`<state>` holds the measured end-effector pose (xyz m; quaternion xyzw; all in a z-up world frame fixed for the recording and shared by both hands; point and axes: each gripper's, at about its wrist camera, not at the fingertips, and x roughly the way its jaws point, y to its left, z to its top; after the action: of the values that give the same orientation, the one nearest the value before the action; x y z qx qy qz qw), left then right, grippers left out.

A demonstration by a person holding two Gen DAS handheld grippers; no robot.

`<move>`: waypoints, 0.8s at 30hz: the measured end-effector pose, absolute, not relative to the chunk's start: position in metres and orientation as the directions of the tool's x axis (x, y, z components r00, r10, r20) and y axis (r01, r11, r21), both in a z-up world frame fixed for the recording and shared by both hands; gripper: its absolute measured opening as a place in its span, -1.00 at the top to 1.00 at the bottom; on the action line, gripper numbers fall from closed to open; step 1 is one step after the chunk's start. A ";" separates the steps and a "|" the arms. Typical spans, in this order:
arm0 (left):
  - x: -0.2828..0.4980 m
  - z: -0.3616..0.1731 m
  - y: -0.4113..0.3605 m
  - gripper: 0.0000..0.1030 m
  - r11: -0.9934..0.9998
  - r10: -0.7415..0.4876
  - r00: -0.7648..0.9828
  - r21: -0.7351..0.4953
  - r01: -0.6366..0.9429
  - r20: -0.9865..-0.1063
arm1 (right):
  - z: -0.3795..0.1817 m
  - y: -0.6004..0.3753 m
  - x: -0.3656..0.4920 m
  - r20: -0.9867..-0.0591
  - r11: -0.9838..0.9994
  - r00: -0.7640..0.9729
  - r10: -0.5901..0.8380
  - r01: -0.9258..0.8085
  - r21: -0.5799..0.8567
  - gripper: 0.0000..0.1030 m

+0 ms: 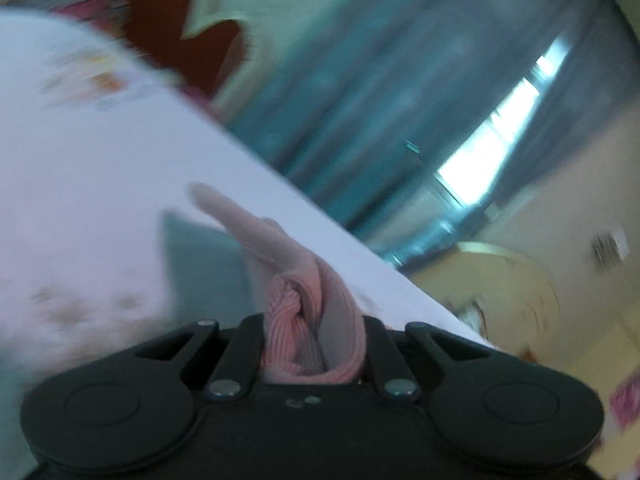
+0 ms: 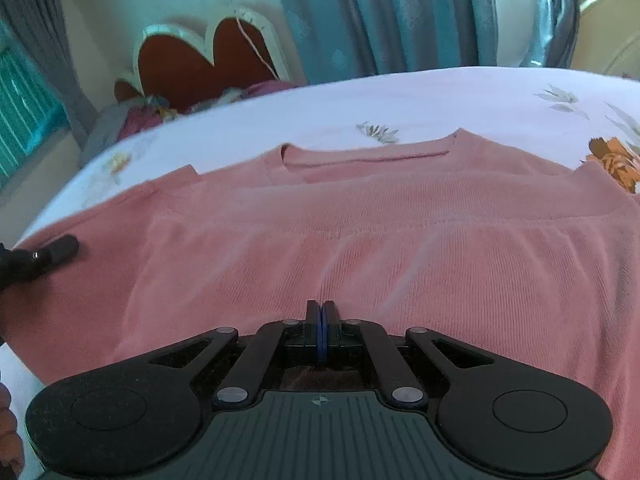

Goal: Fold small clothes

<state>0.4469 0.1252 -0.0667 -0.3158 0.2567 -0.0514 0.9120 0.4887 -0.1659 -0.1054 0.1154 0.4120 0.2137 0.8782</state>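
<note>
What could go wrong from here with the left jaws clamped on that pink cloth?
The left gripper pinches a bunched wad of the pink top; it may drag layers unevenly and ruin the fold. The right gripper is shut empty on the top, so nothing pins it, and the top could slide across the bedsheet.

light: daylight from window [image 1: 492,140] | left view: motion-blurred | right view: sharp | edges: fisheye-bent

A bed [image 2: 400,96] under a pale lilac flower-printed sheet carries everything; a pink ribbed top [image 2: 360,216] lies flat across it, neckline toward the far edge. Crumpled clothes [image 2: 132,116] sit at its far left corner.
</note>
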 end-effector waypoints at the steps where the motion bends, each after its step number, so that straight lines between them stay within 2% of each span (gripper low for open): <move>1: 0.451 -0.057 0.107 0.85 0.815 -0.280 0.853 -0.578 -0.031 -0.441 | -0.102 -0.176 0.488 -0.659 0.875 0.578 0.481 -0.271 0.401 1.00; 8: 0.470 -0.021 -0.034 0.85 0.860 -0.433 0.766 -0.471 0.194 -0.475 | -0.069 -0.298 0.467 -0.583 0.878 0.695 0.421 -0.150 0.455 1.00; 10: 0.475 -0.025 -0.083 0.84 0.857 -0.481 0.707 -0.449 0.254 -0.518 | -0.062 -0.341 0.458 -0.581 0.883 0.717 0.387 -0.105 0.458 1.00; 12: 0.483 -0.047 -0.131 0.73 0.849 -0.525 0.601 -0.425 0.315 -0.603 | -0.060 -0.377 0.450 -0.583 0.879 0.723 0.372 -0.073 0.470 1.00; 13: 0.486 -0.064 -0.156 0.37 0.838 -0.546 0.527 -0.419 0.350 -0.651 | -0.062 -0.394 0.447 -0.591 0.878 0.719 0.367 -0.057 0.475 1.00; 14: 0.487 -0.077 -0.176 0.35 0.838 -0.542 0.466 -0.406 0.366 -0.699 | -0.065 -0.409 0.445 -0.612 0.878 0.708 0.351 -0.021 0.479 0.95; 15: 0.482 -0.082 -0.185 0.41 0.846 -0.526 0.444 -0.391 0.363 -0.725 | -0.066 -0.422 0.441 -0.621 0.873 0.703 0.348 -0.001 0.489 0.46; 17: 0.467 -0.073 -0.171 0.37 0.829 -0.559 0.492 -0.430 0.359 -0.668 | -0.065 -0.442 0.428 -0.581 0.858 0.723 0.374 -0.032 0.512 -0.24; 20: 0.459 -0.059 -0.129 0.48 0.879 -0.472 0.583 -0.400 0.259 -0.662 | -0.067 -0.450 0.425 -0.555 0.821 0.696 0.455 -0.085 0.565 -0.23; 22: 0.468 -0.053 -0.099 0.57 0.914 -0.392 0.632 -0.362 0.184 -0.669 | -0.071 -0.444 0.429 -0.526 0.781 0.673 0.520 -0.126 0.611 0.00; 24: 0.481 -0.055 -0.076 0.62 0.930 -0.341 0.643 -0.348 0.121 -0.686 | -0.078 -0.430 0.436 -0.527 0.761 0.640 0.559 -0.144 0.632 0.06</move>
<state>0.4812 -0.0761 -0.0546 -0.1364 0.4024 -0.1289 0.8960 0.4363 -0.4300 -0.0776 0.2788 0.3720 0.2042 0.8615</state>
